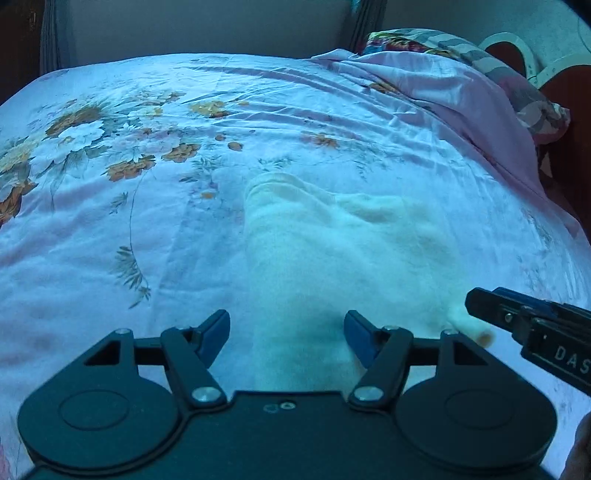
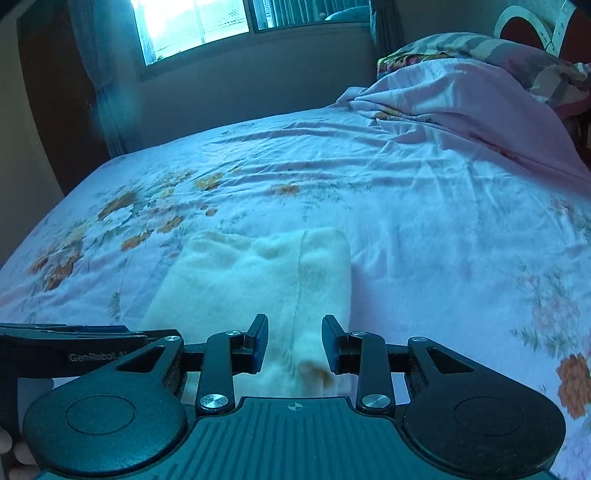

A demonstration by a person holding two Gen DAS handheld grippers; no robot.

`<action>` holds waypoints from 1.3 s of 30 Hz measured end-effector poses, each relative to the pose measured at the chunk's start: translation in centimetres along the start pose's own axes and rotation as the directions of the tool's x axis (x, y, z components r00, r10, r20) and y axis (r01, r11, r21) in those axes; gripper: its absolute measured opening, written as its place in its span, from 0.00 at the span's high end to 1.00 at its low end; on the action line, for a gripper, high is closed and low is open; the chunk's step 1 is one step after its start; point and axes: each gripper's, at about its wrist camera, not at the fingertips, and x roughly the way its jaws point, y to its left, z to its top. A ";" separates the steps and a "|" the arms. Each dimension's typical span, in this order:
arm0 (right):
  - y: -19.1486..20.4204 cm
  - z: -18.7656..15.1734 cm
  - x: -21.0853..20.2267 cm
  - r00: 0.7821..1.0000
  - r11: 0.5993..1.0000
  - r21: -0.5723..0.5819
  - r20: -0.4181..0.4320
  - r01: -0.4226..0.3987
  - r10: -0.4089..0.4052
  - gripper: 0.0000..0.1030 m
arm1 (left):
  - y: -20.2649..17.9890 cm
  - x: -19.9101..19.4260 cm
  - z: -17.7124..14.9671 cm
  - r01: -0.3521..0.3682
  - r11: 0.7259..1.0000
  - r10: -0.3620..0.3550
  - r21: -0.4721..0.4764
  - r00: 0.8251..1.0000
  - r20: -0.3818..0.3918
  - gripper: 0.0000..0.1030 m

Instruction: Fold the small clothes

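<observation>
A small cream-white fuzzy garment (image 1: 332,251) lies flat on the floral bedsheet (image 1: 147,206), partly folded, and it also shows in the right wrist view (image 2: 266,280). My left gripper (image 1: 286,338) is open, its blue-padded jaws straddling the near left part of the garment without closing on it. My right gripper (image 2: 294,341) is open, its jaws on either side of the garment's near right end, which has an orange-brown patch (image 2: 317,373). The right gripper also shows from the side in the left wrist view (image 1: 476,302), and the left gripper's side shows in the right wrist view (image 2: 74,345).
The bed is covered by a pale pink sheet with orange and white flowers (image 2: 406,206). A bunched pink quilt (image 2: 461,99) and patterned pillow (image 1: 461,51) lie at the far right. A window (image 2: 221,22) and wall stand beyond the bed's far edge.
</observation>
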 end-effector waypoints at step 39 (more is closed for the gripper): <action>-2.1 -5.4 -1.6 0.988 0.992 0.125 -0.155 0.019 0.000 0.30 | 0.8 -3.0 -5.4 0.063 0.998 -0.063 -0.005 0.997 -0.047 0.21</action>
